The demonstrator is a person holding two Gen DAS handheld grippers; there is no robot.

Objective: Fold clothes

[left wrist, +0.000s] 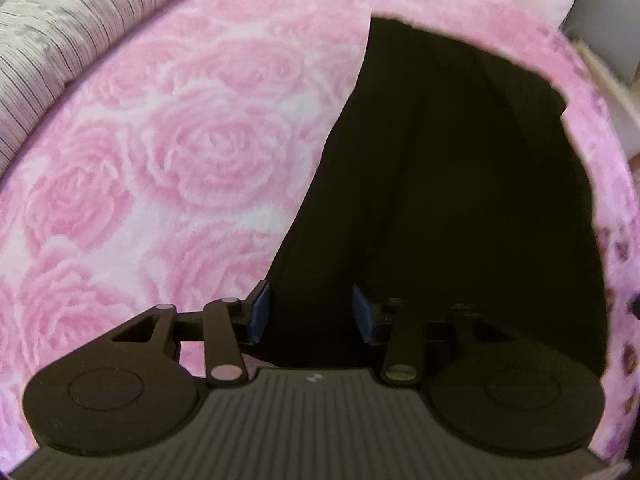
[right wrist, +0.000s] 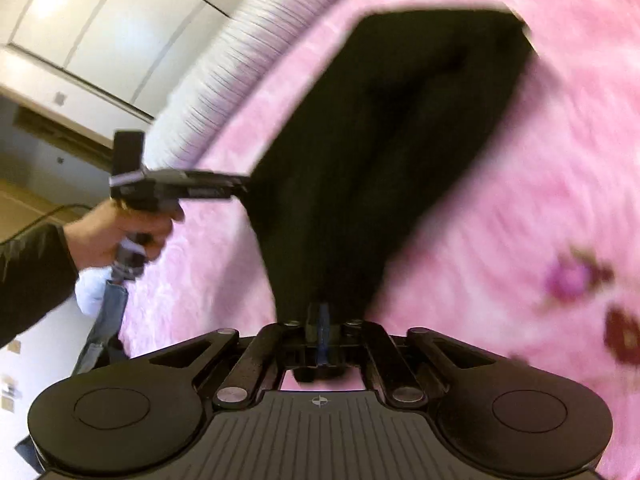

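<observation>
Black garment [left wrist: 440,184] lies partly raised over a pink rose-patterned blanket [left wrist: 192,152] on the bed, its far end spread flat on the blanket and its near end gathered up toward both grippers. The right gripper [right wrist: 323,330] has its jaws pressed together on one near corner of the dark cloth, which fans out from the pinch. The left gripper [left wrist: 311,312] shows blue pads [left wrist: 260,312] standing apart, with the garment's near edge running between them. In the right wrist view a hand [right wrist: 120,236] holds the left gripper at the garment's other corner. A grey striped cover [left wrist: 60,32] lies bunched along the blanket's far edge.
</observation>
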